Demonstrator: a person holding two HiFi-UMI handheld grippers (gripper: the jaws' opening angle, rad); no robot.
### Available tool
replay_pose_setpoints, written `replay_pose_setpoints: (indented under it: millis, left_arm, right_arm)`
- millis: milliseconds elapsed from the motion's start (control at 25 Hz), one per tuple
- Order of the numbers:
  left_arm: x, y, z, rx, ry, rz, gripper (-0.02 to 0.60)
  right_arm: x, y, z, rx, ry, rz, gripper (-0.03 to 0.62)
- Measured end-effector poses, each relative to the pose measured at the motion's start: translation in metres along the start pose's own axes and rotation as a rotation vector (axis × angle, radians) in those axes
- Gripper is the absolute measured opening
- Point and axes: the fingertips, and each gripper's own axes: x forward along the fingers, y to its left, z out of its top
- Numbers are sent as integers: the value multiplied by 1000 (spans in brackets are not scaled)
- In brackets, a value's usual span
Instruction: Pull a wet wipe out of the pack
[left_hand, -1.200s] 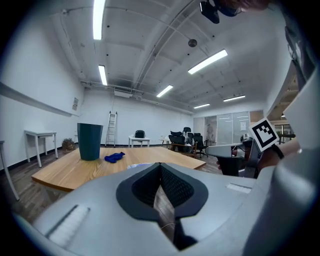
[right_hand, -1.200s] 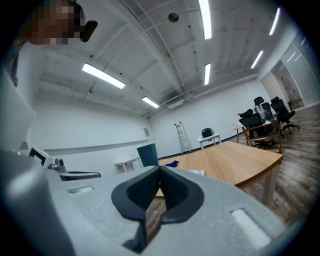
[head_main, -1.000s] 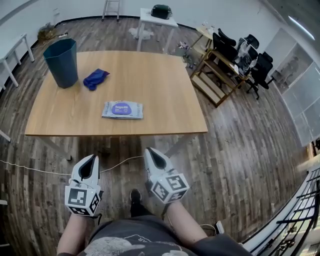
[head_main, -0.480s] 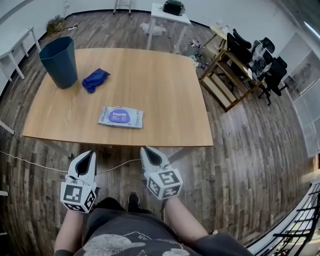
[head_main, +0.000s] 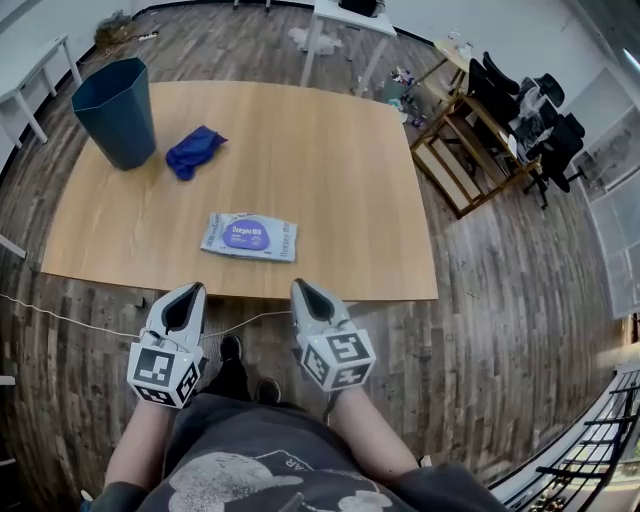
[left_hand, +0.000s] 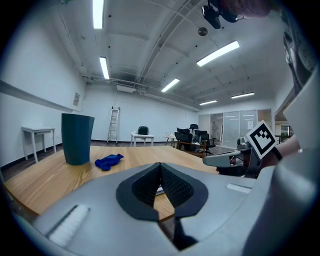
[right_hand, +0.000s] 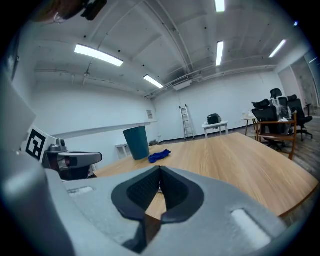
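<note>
Head view: flat wipe pack (head_main: 249, 237) on wooden table (head_main: 340, 170); left tool (head_main: 189, 292), right tool (head_main: 301, 288) closed, empty.

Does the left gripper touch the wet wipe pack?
Apart. The head view shows the left gripper short of the table, bare wood between it and the wet wipe pack.

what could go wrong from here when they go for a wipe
The wet wipe pack lies loose and flat near the front edge of the table, so a one-sided tug could drag or lift the whole pack. The left gripper and right gripper are both shut and may nudge it rather than pinch a wipe.
</note>
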Motion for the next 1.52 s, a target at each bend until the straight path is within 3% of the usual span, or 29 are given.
replay_pose_setpoints:
  millis: [520, 960, 1240, 1520]
  left_arm:
    - [79, 61, -17, -15, 87, -93, 18]
    - [119, 71, -64, 0, 254, -231, 18]
    - [137, 69, -96, 2, 377, -256, 18]
    - [147, 69, -127, -17, 508, -249, 18]
  right_arm:
    - [85, -18, 20, -5, 30, -83, -8]
    - [120, -22, 14, -2, 64, -169, -8]
    - [126, -30, 8, 2, 96, -185, -8]
    - [143, -34, -3, -9, 159, -132, -8]
